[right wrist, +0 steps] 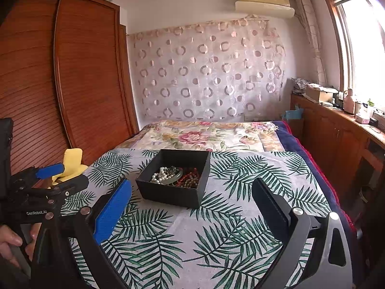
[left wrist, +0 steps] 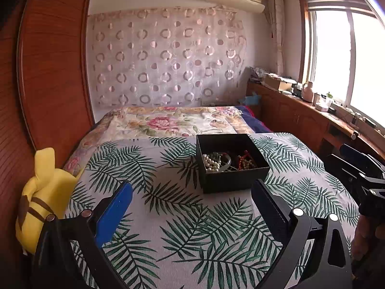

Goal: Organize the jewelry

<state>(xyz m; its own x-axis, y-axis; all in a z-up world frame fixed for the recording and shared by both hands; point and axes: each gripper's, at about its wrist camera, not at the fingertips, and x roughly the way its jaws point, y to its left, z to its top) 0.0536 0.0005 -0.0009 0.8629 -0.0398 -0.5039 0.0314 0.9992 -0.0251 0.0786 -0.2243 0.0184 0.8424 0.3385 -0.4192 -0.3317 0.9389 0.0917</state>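
Observation:
An open black box (left wrist: 231, 180) stands on the palm-leaf cloth (left wrist: 173, 216) on the bed. It holds a white pearl strand (left wrist: 211, 163), a grey-green bangle (left wrist: 226, 162) and red and brown bead strings (left wrist: 246, 161). My left gripper (left wrist: 192, 192) is open and empty, just short of the box. In the right wrist view the box (right wrist: 173, 195) sits ahead and slightly left, with the pearls (right wrist: 161, 174) and beads (right wrist: 190, 180) inside. My right gripper (right wrist: 192, 190) is open and empty, a little nearer than the box. The left gripper (right wrist: 61, 175) shows at the left, its jaws apart.
A yellow plush toy (left wrist: 45, 200) lies at the bed's left edge by the wooden wardrobe (left wrist: 53, 72). A floral quilt (left wrist: 173, 122) covers the far half of the bed. A wooden cabinet (left wrist: 300, 113) with clutter runs under the window on the right.

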